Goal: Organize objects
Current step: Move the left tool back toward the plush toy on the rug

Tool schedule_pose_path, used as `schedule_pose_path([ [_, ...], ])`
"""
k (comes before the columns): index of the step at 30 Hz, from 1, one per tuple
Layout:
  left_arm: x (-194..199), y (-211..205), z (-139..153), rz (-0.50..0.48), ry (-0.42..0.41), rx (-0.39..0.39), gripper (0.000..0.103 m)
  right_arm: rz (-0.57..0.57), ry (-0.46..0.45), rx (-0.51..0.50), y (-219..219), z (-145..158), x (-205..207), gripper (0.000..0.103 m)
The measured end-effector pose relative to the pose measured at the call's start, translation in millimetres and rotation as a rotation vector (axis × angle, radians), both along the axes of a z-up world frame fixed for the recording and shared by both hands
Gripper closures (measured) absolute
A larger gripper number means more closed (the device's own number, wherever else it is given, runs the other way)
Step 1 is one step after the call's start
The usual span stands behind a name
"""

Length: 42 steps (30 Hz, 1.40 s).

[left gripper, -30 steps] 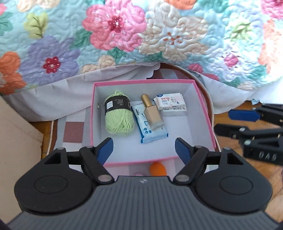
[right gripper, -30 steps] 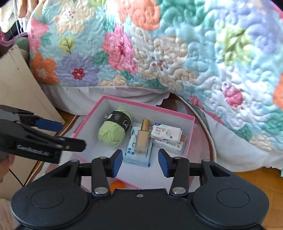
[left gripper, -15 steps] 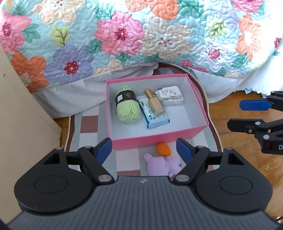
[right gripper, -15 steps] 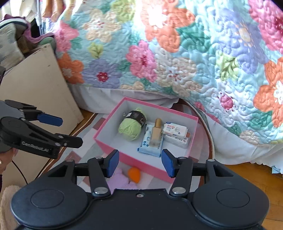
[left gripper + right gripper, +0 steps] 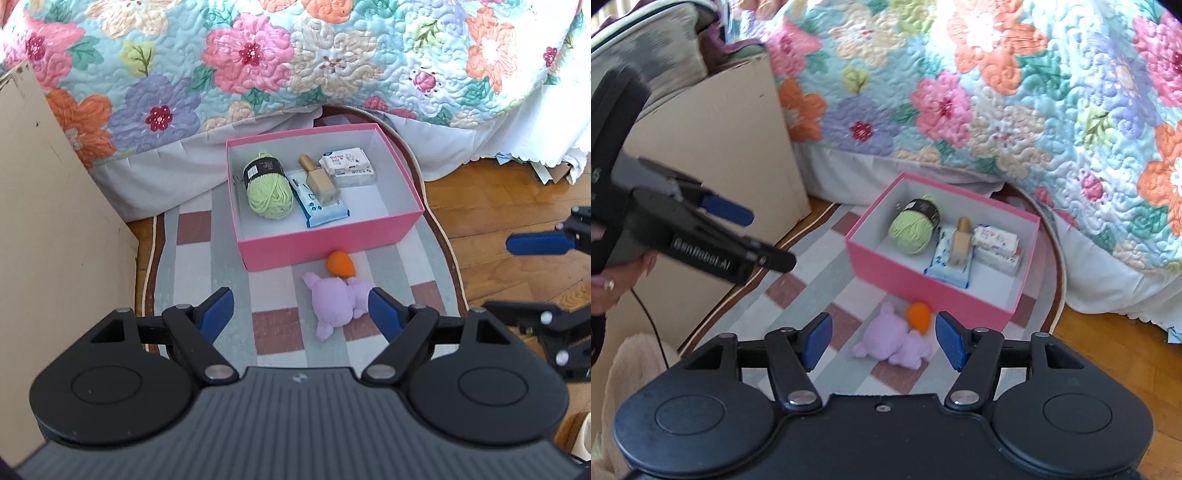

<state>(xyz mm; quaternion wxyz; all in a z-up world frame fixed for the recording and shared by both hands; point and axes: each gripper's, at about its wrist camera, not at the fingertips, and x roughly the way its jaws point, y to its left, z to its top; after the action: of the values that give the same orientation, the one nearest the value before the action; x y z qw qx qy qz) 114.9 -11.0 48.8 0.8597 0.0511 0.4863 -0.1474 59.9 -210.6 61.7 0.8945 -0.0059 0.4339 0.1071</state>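
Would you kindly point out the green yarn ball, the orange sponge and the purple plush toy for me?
green yarn ball [image 5: 269,190]: left wrist view, on the wound yarn below its black label.
orange sponge [image 5: 340,264]: left wrist view, on its rounded body.
purple plush toy [image 5: 892,339]: right wrist view, on its body.

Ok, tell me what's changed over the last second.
Both tongs pulled back from the pink box, bringing the purple plush and orange egg-shaped toy on the rug into view. The right tongs are opening, empty; the left tongs stay open, empty. Box contents unchanged.
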Motion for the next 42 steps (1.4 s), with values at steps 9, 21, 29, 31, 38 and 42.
schedule_pose_path([
  [9, -13, 11, -12, 0.009, 0.03, -0.011, 0.023, 0.07, 0.025, -0.011, 21, -20, -24, 0.031],
  [21, 0, 22, -51, 0.012, 0.0, -0.099, 0.004, 0.062, -0.058, 0.06, 20, -58, -16, 0.015],
  [29, 32, 22, -107, 0.082, 0.051, -0.132, 0.004, 0.039, -0.067, 0.053, 10, -110, 16, 0.012],
  [31, 38, 25, -117, 0.095, 0.067, -0.152, 0.004, 0.035, -0.049, 0.061, 5, -121, 30, 0.012],
  [38, 45, 27, -156, 0.13, 0.052, -0.194, 0.004, -0.035, 0.026, 0.108, -11, -169, 61, 0.012],
  [42, 48, 26, -176, 0.139, 0.051, -0.19, 0.004, -0.099, 0.094, 0.138, -22, -196, 76, 0.013],
])
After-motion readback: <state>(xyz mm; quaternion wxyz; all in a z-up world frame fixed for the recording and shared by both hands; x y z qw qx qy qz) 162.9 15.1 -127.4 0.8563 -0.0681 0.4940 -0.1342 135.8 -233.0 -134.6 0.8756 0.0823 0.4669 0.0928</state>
